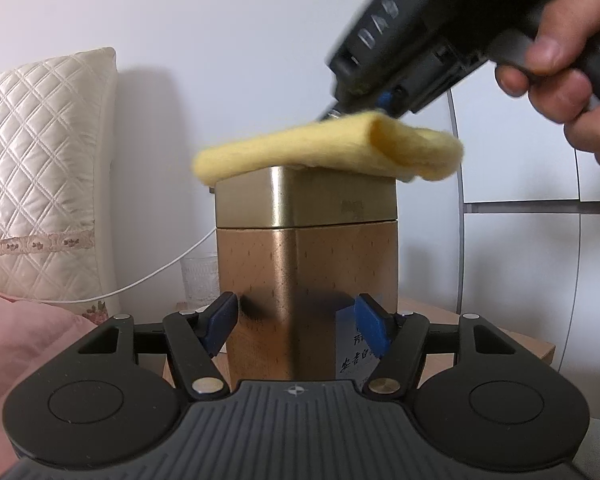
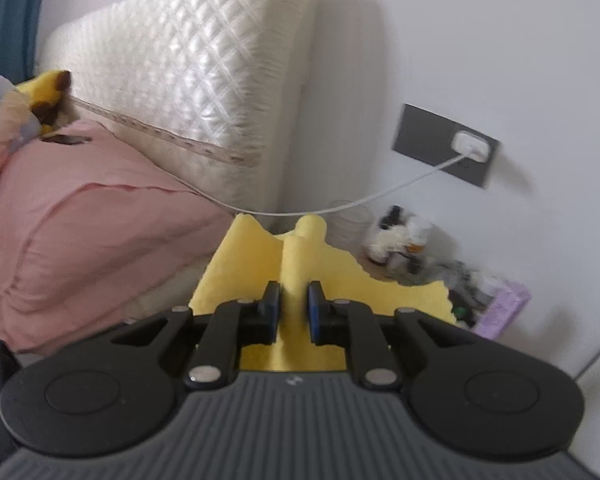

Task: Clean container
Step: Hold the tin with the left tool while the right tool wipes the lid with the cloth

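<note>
- The left gripper (image 1: 296, 322) has its 2 blue-padded fingers (image 1: 222, 320) pressed against the lower sides of a tall square container (image 1: 306, 268), pinching it near its base.
- The right gripper (image 2: 293, 306) has its 2 fingers (image 2: 271, 304) pinching a raised fold of a yellow cloth (image 2: 260, 264); the rest of the cloth spreads flat beneath them.
- In the left wrist view the cloth lies across the container's metal lid (image 1: 306, 196), overhanging toward 3 o'clock, with the right gripper above it at 1 o'clock.
- The container stands upright on a wooden counter (image 1: 480, 332), long axis vertical, lid pointing to 12 o'clock, 1 rounded corner facing the camera.
- Behind it at 9 o'clock sit a clear glass (image 1: 200, 280) and a white cable (image 1: 156, 276); a quilted pillow (image 1: 44, 168) leans against the wall.
- Risk: the hold is low on a tall container, so sideways wiping pressure at the top could tip it or twist it between the pads.
- Risk: the cloth is pinched only by a narrow fold, so it may slip free, and its overhanging edge could drag.
</note>
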